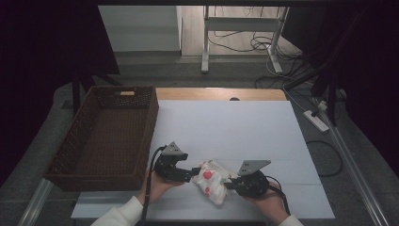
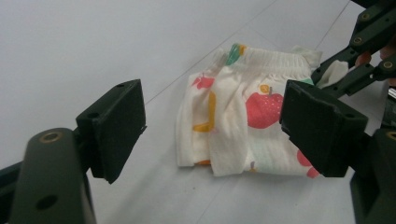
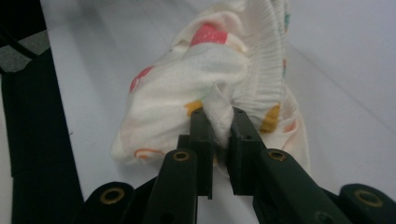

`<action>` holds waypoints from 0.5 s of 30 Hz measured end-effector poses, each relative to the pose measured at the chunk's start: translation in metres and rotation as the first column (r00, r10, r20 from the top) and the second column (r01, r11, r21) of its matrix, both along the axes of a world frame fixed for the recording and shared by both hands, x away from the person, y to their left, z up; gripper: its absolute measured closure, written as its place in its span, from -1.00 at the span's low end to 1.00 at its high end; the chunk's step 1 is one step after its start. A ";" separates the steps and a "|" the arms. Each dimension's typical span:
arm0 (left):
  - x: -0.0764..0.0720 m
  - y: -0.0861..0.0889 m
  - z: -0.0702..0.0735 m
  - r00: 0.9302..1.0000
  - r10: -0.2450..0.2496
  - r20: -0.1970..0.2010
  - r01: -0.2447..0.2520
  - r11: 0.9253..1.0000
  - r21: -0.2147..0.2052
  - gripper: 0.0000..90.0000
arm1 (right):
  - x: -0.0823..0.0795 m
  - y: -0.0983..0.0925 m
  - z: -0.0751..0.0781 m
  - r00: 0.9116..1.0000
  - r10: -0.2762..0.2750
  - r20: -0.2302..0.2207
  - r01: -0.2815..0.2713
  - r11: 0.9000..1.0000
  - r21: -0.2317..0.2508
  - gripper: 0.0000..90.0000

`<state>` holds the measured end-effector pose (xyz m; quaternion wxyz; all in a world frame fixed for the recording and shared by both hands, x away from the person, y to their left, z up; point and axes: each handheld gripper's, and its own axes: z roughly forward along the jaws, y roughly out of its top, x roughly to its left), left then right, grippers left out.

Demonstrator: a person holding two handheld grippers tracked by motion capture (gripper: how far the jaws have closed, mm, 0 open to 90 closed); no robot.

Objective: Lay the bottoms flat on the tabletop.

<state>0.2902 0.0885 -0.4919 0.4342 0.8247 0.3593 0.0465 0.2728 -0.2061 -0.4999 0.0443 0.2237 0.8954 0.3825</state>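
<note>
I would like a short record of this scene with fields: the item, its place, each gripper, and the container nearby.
item: folded cloth, cream with fruit print
place: on the white table, in front of the person
left gripper: open, jaws apart in front of the cloth, not touching
right gripper: shut on a fold of the cloth
container: brown basket, left of the cloth, nothing inside

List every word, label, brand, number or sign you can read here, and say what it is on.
None: no readable text anywhere.
The folded garment carries printed fruit pictures, no letters.
The wicker basket has a small pale tag at its far rim, too small to read.
</note>
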 end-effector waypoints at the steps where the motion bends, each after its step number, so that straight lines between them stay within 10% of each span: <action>1: 0.000 -0.001 0.000 1.000 -0.005 0.000 0.005 1.000 0.002 -0.51 | -0.002 0.000 -0.001 1.000 0.004 -0.008 -0.004 1.000 -0.005 0.81; 8: 0.002 -0.009 -0.002 1.000 -0.015 0.002 0.015 1.000 0.017 -0.48 | -0.004 0.004 0.000 0.999 0.039 0.019 -0.038 0.999 -0.031 0.66; 15: 0.001 -0.006 -0.002 1.000 -0.009 -0.003 0.009 1.000 0.015 -0.51 | 0.000 -0.011 0.017 0.997 -0.056 0.060 0.052 0.996 0.066 0.06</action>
